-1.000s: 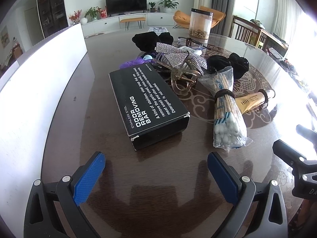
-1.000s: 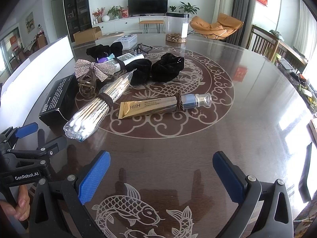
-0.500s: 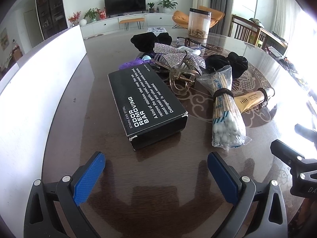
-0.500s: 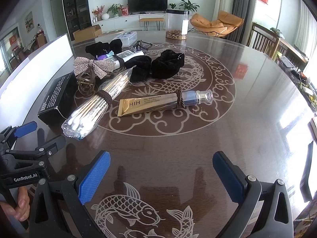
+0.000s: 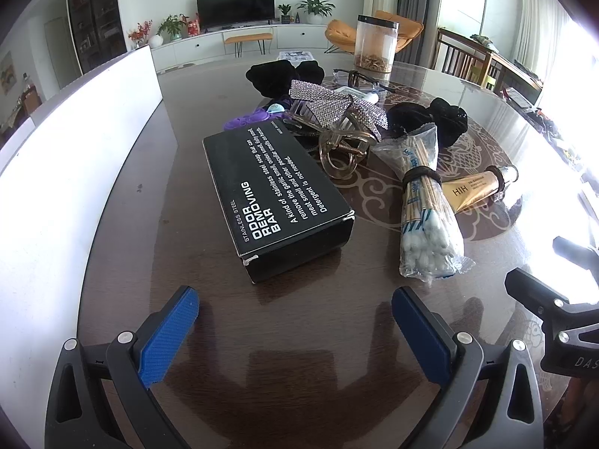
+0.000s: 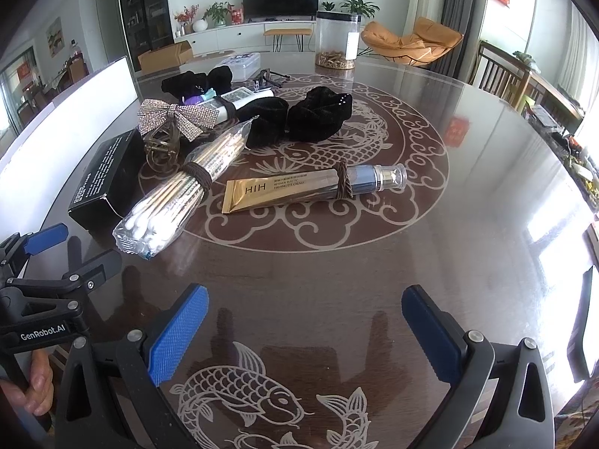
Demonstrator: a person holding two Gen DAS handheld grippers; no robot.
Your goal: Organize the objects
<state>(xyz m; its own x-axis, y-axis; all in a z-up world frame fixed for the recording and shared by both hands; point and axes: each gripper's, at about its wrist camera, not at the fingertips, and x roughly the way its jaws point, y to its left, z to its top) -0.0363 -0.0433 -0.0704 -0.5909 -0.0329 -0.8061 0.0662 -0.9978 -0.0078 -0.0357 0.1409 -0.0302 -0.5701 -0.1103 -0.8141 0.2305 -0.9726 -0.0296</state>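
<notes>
A black "Odor Removing Bar" box [image 5: 279,198] lies just ahead of my open, empty left gripper [image 5: 295,321]. Right of it lies a bag of cotton swabs [image 5: 426,220] with a band round it, then a gold tube [image 5: 479,187]. A rhinestone bow claw clip [image 5: 337,112] and black scrunchies [image 5: 445,119] lie behind. My right gripper [image 6: 305,325] is open and empty, nearer than the gold tube [image 6: 310,187], the swabs [image 6: 179,194] and the box [image 6: 101,179]. The left gripper [image 6: 56,258] shows at the right wrist view's left edge.
A long white panel [image 5: 75,149] stands along the table's left side. A clear jar [image 6: 337,41], glasses [image 5: 355,76], a white tube [image 6: 239,101] and a purple item [image 5: 251,118] sit farther back. The round dark table [image 6: 468,205] has carp patterns.
Both grippers have drifted slightly; the objects sit a little lower and closer in the right wrist view. Nothing was picked up or moved.
</notes>
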